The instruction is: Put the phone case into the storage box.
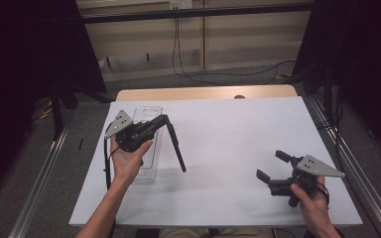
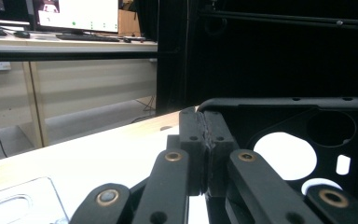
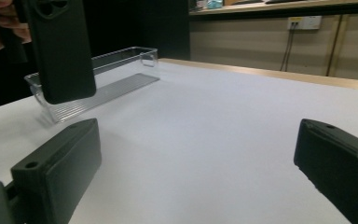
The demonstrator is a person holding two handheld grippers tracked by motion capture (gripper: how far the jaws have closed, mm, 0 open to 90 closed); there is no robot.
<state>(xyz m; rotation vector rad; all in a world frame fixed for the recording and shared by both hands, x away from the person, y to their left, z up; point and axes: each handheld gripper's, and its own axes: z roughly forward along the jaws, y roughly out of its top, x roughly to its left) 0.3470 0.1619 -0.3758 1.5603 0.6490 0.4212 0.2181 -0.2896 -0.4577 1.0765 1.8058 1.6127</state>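
My left gripper (image 1: 162, 120) (image 2: 206, 135) is held above the table's left side, shut on the rim of a black phone case (image 1: 176, 146) (image 2: 284, 105). The case hangs down from the jaws over the white mat, just right of a clear plastic tray (image 1: 148, 113). Its camera cutout is visible in the left gripper view. At the front right my right gripper (image 1: 273, 165) (image 3: 196, 140) sits low over the mat, open, with nothing between its jaws. From the right gripper view the case (image 3: 60, 46) hangs in front of the tray (image 3: 98, 88).
A white mat (image 1: 238, 148) covers the table, with a strip of wooden top (image 1: 203, 93) at the far edge. Metal rails run along both sides of the table. Cables lie on the floor beyond.
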